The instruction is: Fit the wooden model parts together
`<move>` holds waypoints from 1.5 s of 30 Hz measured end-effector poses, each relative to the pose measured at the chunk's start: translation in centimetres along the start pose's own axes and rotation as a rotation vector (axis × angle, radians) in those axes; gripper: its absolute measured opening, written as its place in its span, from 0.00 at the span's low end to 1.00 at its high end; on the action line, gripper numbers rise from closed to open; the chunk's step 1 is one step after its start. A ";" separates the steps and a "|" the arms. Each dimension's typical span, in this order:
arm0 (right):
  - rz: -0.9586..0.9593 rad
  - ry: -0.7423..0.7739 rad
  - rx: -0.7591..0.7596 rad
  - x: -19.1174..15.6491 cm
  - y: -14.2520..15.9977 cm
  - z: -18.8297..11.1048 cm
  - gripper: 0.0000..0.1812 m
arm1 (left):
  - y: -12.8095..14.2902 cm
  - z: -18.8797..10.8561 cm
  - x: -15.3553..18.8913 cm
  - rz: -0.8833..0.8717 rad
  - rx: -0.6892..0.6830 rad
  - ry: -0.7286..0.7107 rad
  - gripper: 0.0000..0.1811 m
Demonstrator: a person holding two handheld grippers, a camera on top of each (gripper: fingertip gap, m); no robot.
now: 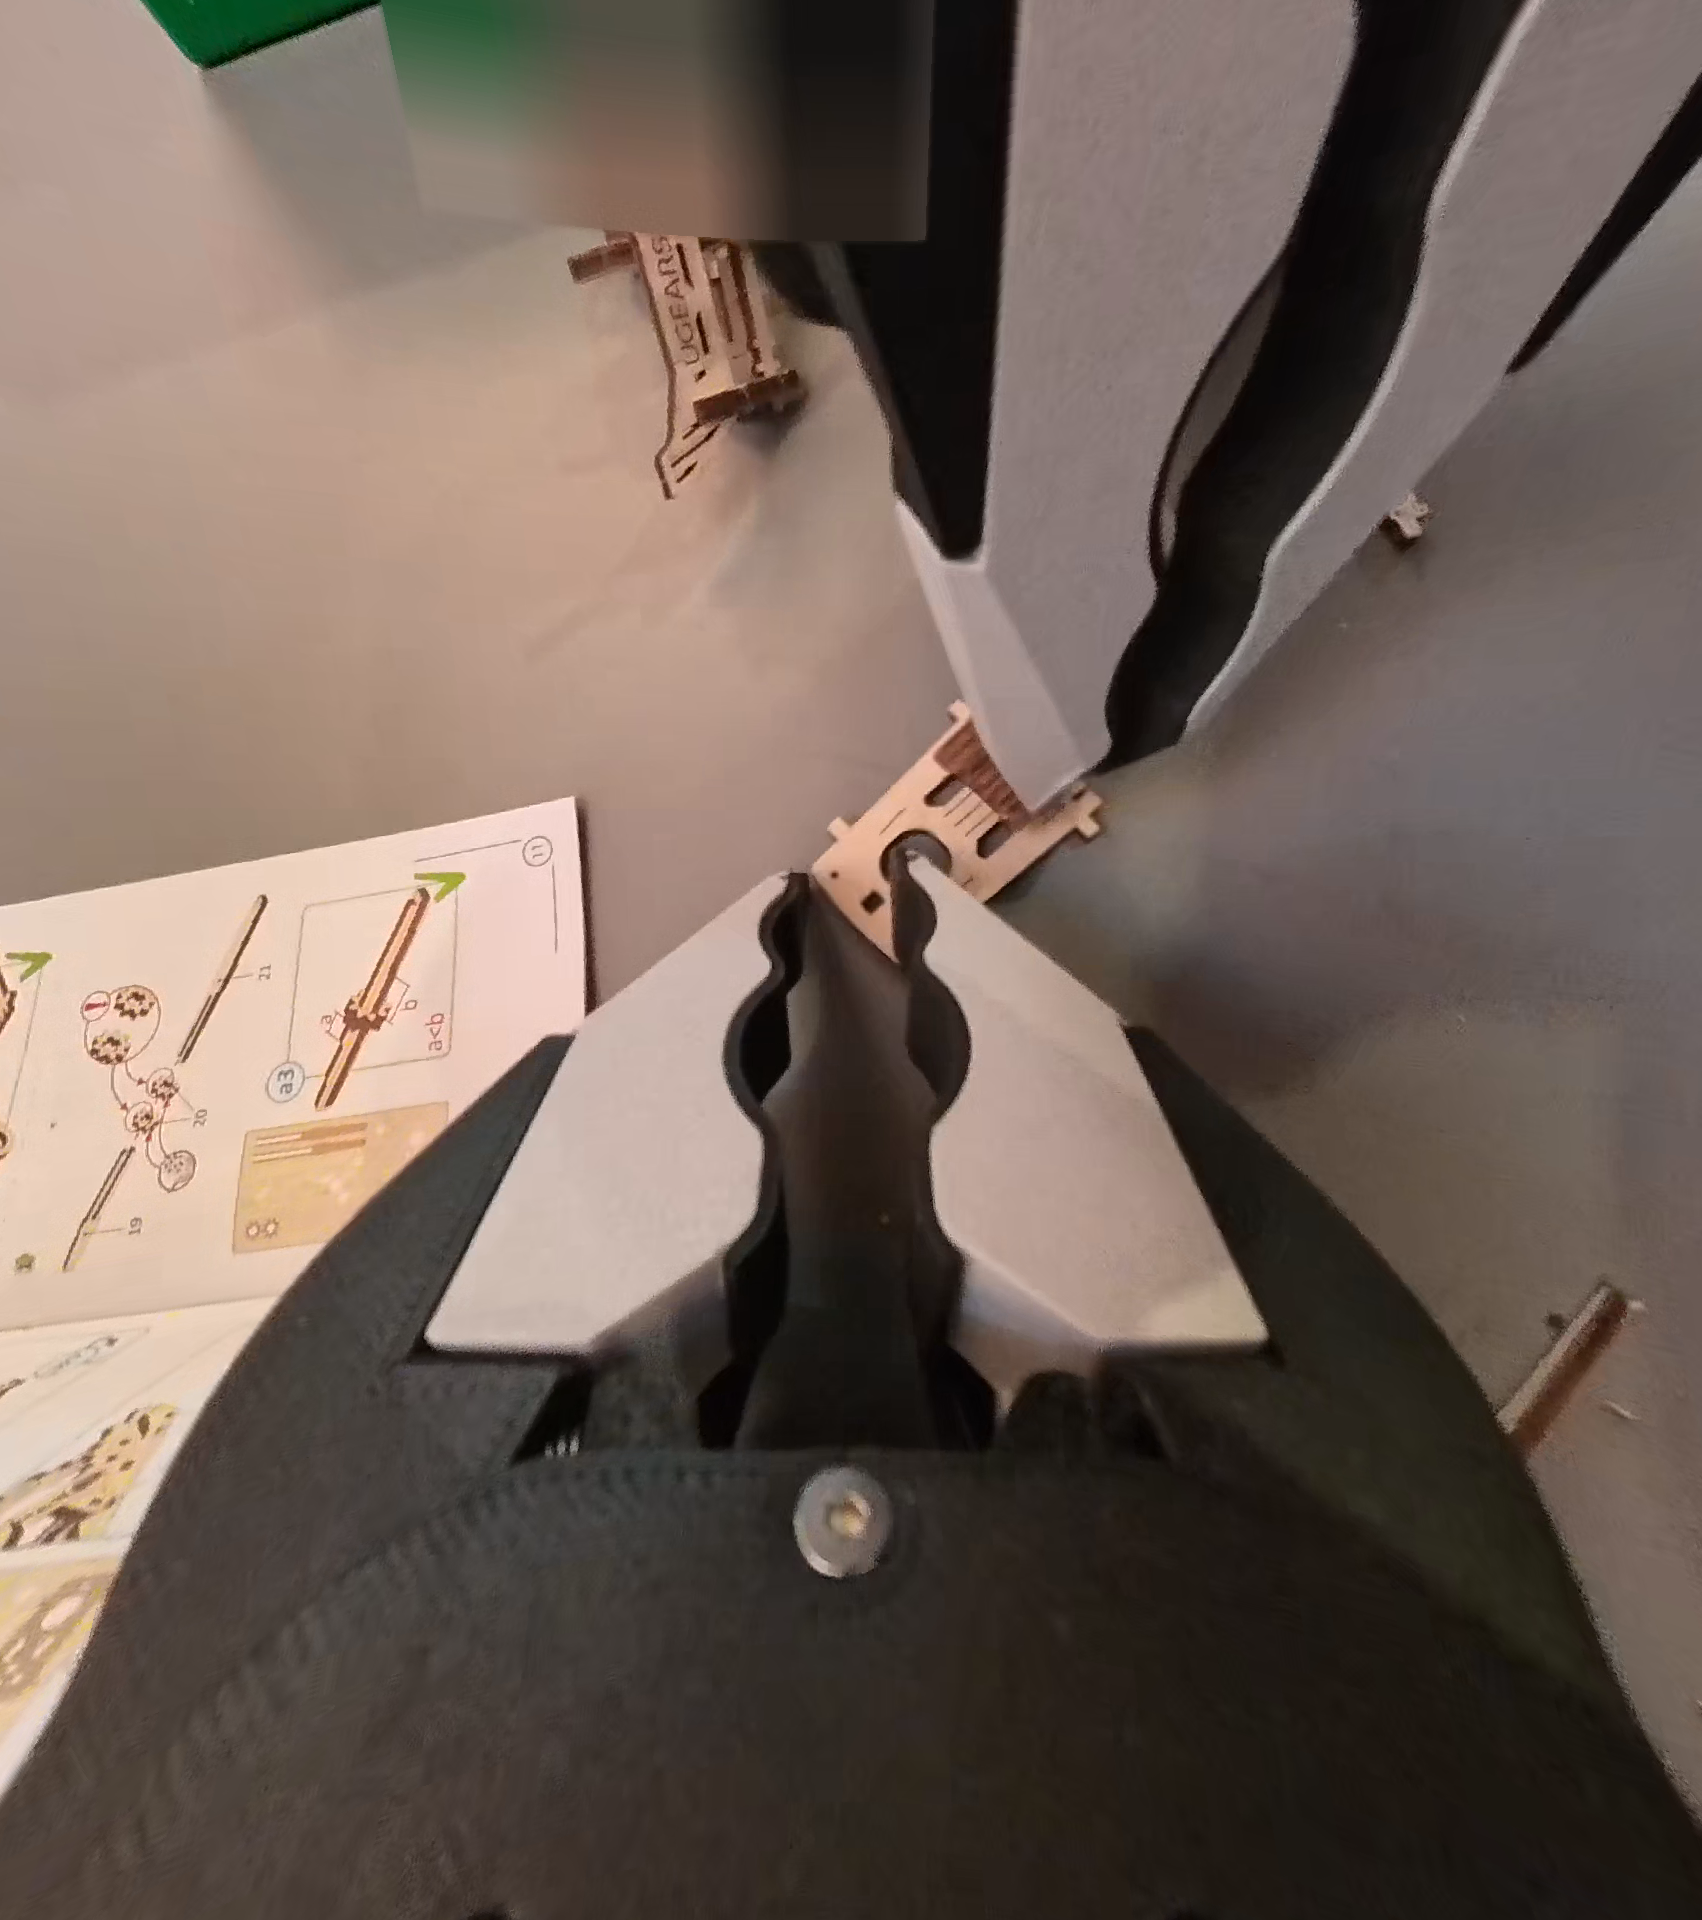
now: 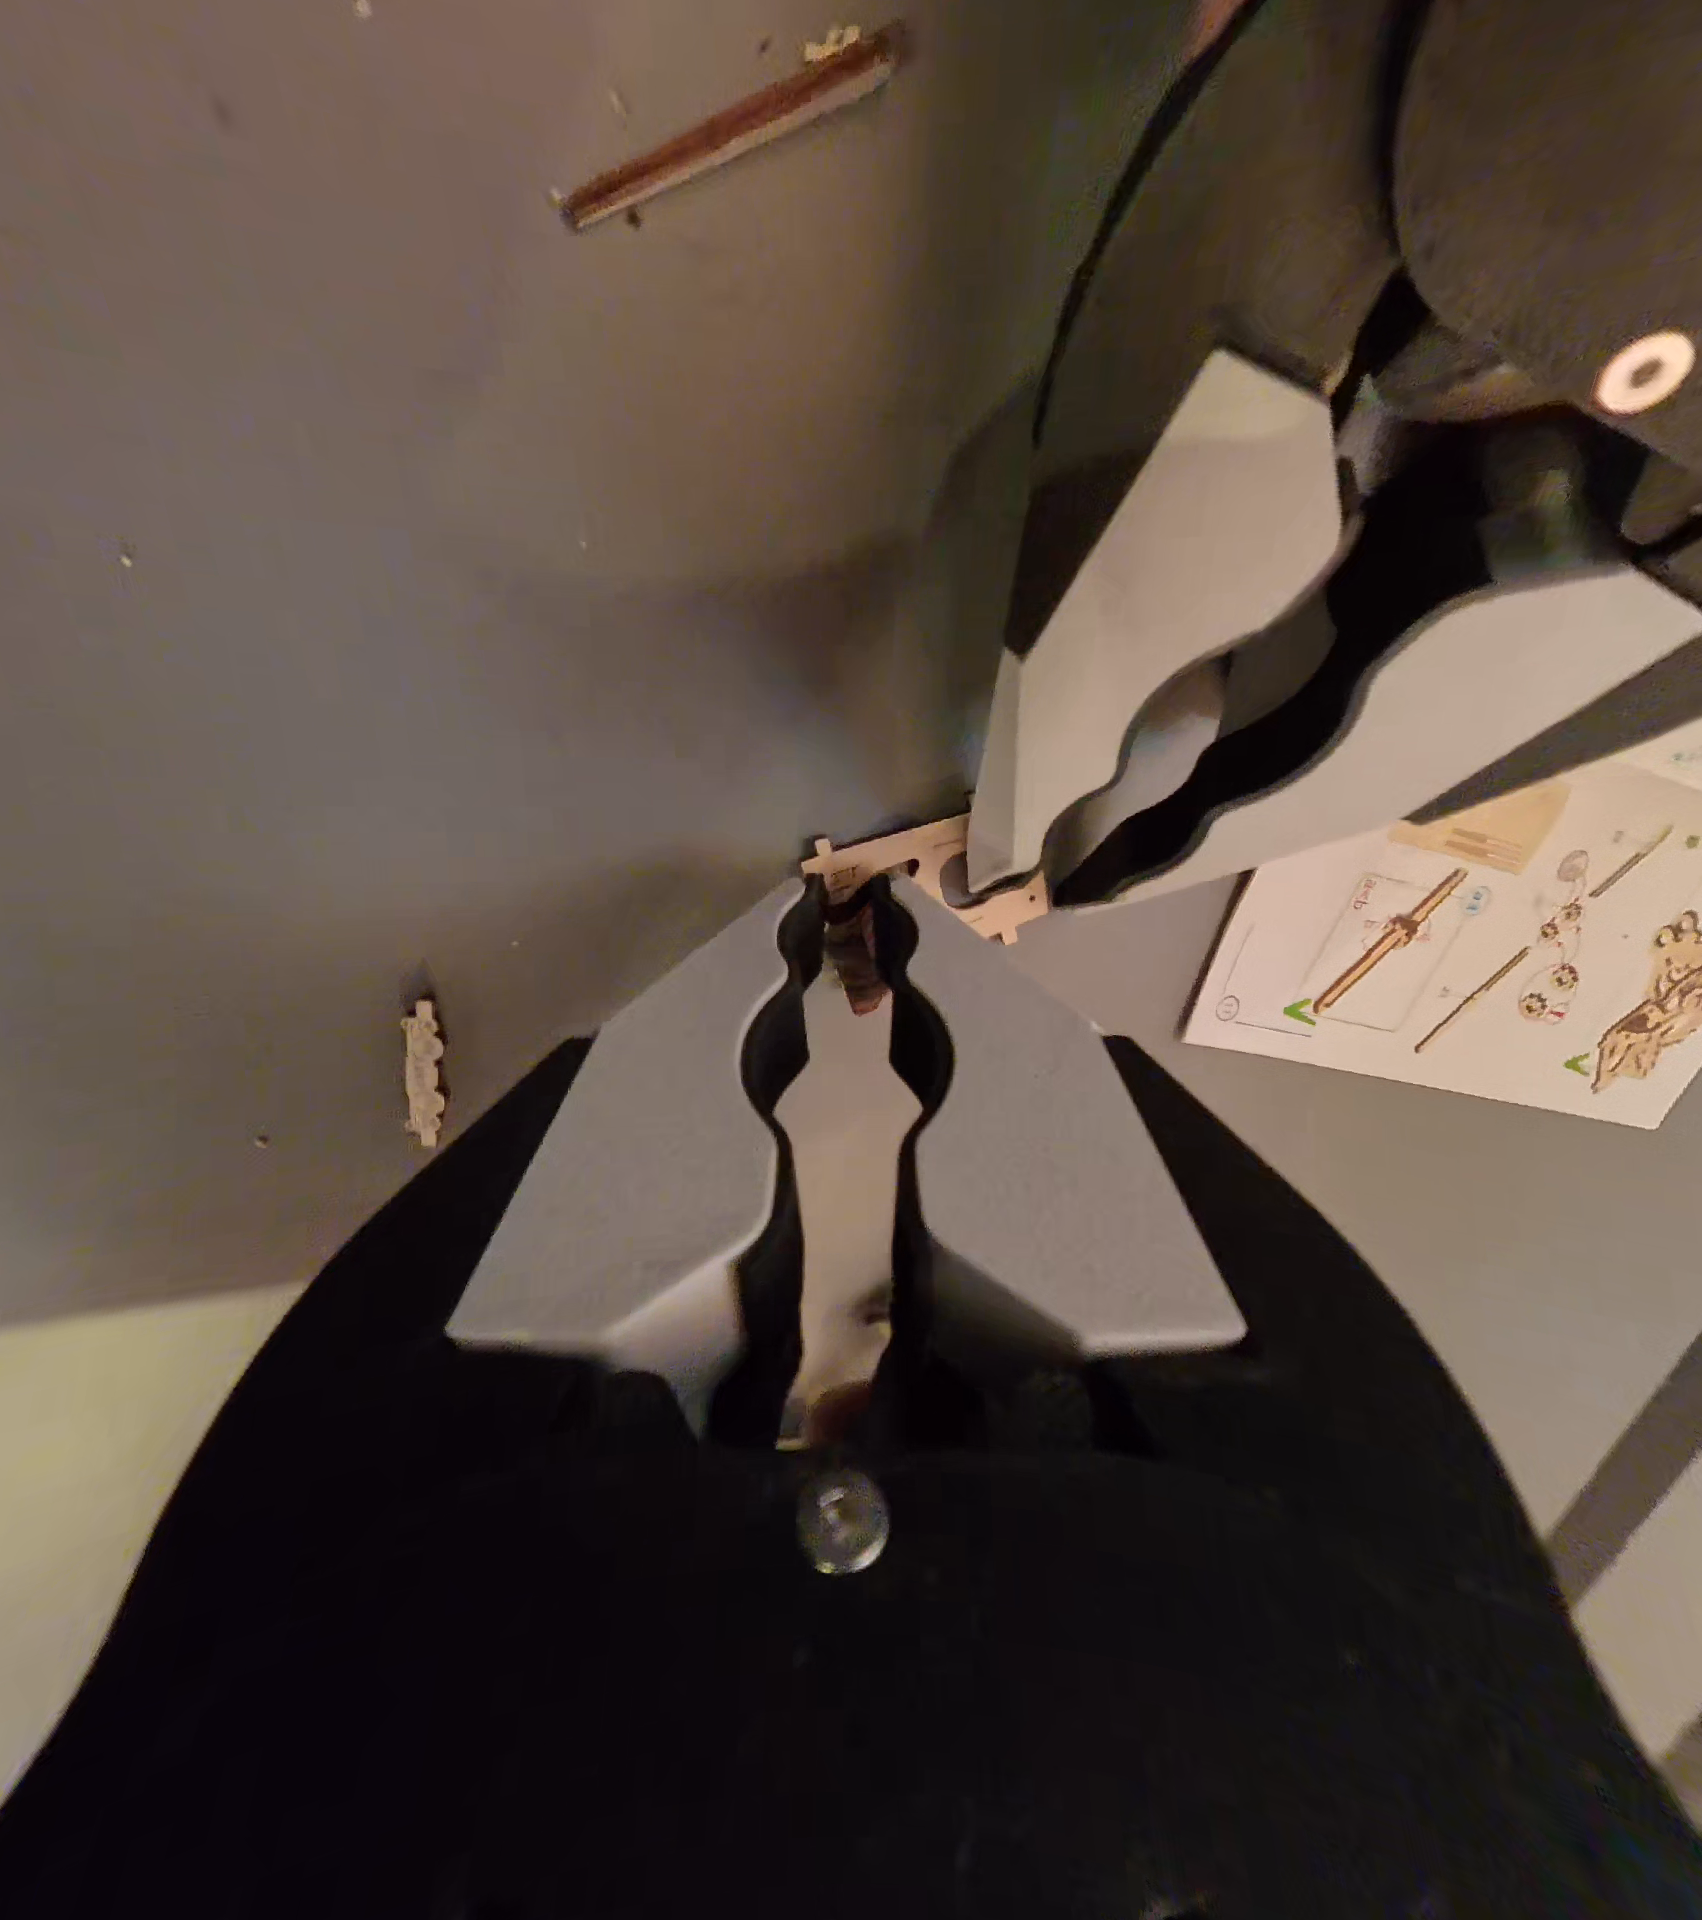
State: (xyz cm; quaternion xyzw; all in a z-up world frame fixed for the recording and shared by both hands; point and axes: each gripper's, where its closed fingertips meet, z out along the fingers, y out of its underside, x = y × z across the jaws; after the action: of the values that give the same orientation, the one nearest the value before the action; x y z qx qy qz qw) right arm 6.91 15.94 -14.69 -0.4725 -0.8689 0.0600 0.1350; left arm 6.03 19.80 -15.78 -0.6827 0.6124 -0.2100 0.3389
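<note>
The flat wooden plate (image 1: 940, 852) lies on the grey table (image 1: 255, 623), caught between both grippers – its long axis runs across from one to the other. The left gripper (image 1: 852, 883) is narrowed onto the plate's near edge; the right gripper (image 2: 847, 894) is closed on a dark comb piece (image 2: 852, 966) standing in the plate. A stick (image 2: 733, 130), an instruction sheet (image 1: 203, 1039) and a partly built model (image 1: 712, 332) lie well apart

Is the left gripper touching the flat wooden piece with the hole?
Touching. In the left wrist view, the left gripper has its fingertips closed on the near corner of the flat wooden plate, one tip overlapping its round hole, no gap showing.
</note>
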 end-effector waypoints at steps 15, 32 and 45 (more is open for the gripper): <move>-0.258 -0.018 -0.212 0.0 1.0 -0.1 0.03 | 0.0 0.1 0.1 0.051 0.005 -0.007 0.07; -0.377 0.041 -0.331 0.0 1.0 0.0 0.03 | 0.0 0.2 0.1 0.075 0.007 -0.017 0.07; -0.400 0.099 -0.359 0.0 0.9 0.1 0.03 | 0.0 0.2 0.1 0.075 0.007 -0.018 0.07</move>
State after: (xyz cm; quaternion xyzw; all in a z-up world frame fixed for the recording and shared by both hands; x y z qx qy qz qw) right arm 7.65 16.46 -14.96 -0.3102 -0.9340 -0.1459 0.1007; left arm 6.22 19.70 -15.92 -0.6598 0.6339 -0.1930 0.3544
